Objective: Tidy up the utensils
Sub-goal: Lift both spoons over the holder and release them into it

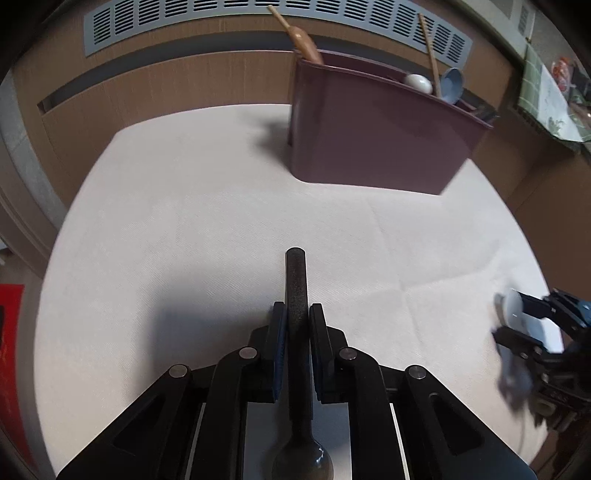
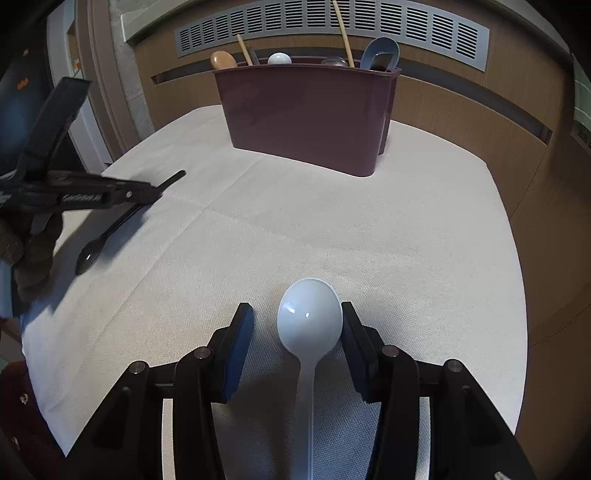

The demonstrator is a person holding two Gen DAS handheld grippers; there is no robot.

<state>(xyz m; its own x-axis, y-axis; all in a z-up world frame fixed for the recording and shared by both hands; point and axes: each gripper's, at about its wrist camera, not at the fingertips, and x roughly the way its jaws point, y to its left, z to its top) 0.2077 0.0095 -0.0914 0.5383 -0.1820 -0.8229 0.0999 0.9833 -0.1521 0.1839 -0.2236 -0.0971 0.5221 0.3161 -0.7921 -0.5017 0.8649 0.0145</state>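
Note:
My left gripper (image 1: 296, 314) is shut on the handle of a black spoon (image 1: 296, 291), handle pointing forward, bowl back under the camera. In the right wrist view the left gripper (image 2: 147, 192) holds that black spoon (image 2: 88, 254) low over the cloth at left. My right gripper (image 2: 297, 314) is open around a white spoon (image 2: 309, 321) lying on the cloth, bowl forward, its right finger touching the bowl. The right gripper (image 1: 517, 317) with the white spoon also shows at the right edge of the left wrist view. A maroon utensil holder (image 2: 310, 114) (image 1: 373, 129) stands at the back.
The holder contains a wooden spoon (image 1: 304, 40), a chopstick (image 1: 428, 51), a white spoon (image 1: 419, 83) and a blue ladle (image 1: 452, 85). A white cloth covers the table (image 2: 332, 229). A wood panel wall with a grey vent (image 2: 332, 22) is behind.

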